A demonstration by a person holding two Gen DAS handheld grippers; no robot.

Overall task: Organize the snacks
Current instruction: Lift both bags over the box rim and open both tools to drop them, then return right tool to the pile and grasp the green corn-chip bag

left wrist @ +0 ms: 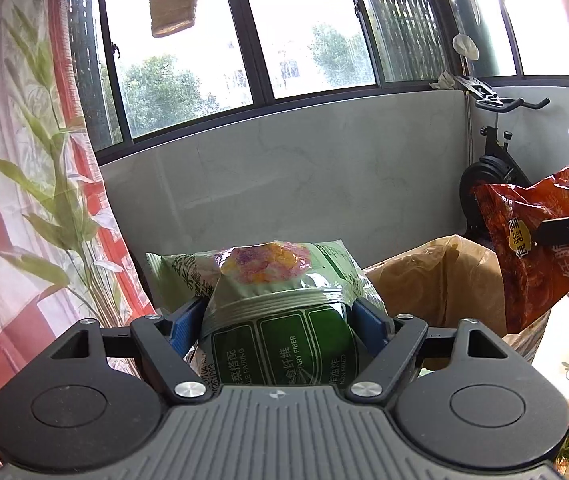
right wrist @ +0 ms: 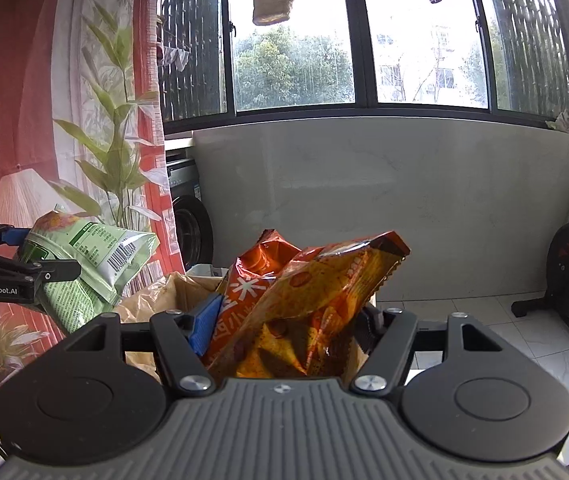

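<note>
My left gripper point(left wrist: 280, 320) clamps the green snack bag point(left wrist: 284, 300) between its blue pads, my right gripper point(right wrist: 284, 320) likewise pinches the orange snack bag point(right wrist: 304, 300), both above the brown paper bag point(left wrist: 436, 280).

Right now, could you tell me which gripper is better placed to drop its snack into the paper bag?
Right, probably: its gripper holds the orange bag directly over the paper bag.
</note>
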